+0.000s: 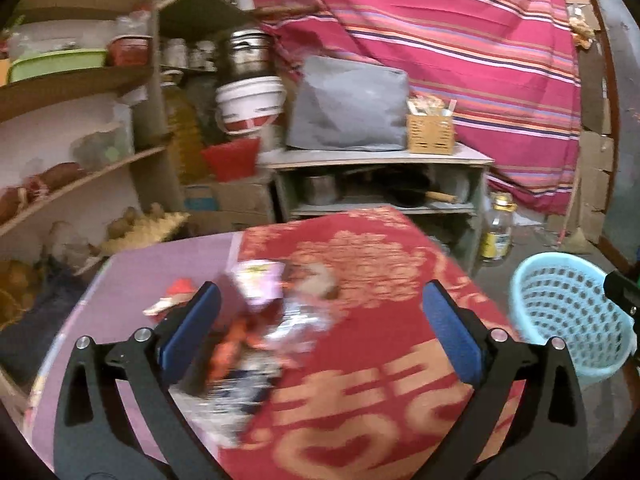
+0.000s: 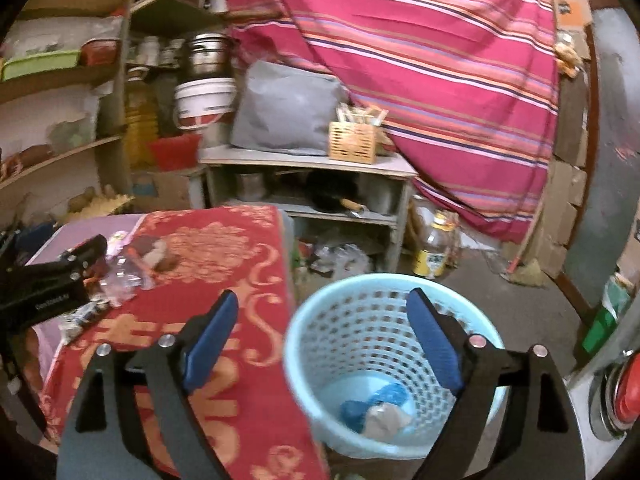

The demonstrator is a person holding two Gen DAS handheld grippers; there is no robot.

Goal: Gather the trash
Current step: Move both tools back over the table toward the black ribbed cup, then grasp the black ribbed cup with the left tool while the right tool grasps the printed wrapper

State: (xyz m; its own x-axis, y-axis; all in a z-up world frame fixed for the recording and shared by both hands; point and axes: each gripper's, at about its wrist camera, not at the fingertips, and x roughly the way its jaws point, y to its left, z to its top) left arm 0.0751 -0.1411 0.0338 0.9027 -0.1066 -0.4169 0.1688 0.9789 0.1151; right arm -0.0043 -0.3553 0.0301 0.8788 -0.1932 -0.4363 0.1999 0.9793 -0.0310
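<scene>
Trash pile (image 1: 256, 320) on the tabletop (image 1: 132, 280) was motion-smeared in the left wrist view; individual wrappers couldn't be told apart; left gripper's (image 1: 320, 328) left finger (image 1: 190, 332) covered part of the pile; basket (image 1: 572, 320) was cut by that gripper's right arm and partly hidden near the frame edge; in the right wrist view, the basket's near rim (image 2: 304, 380) was blurred; blue and grey scraps (image 2: 376, 412) at its bottom were too soft to identify; left gripper was cropped at the left edge there, jaws unreadable; label on the floor bottle (image 2: 434, 248) was too small to read.
</scene>
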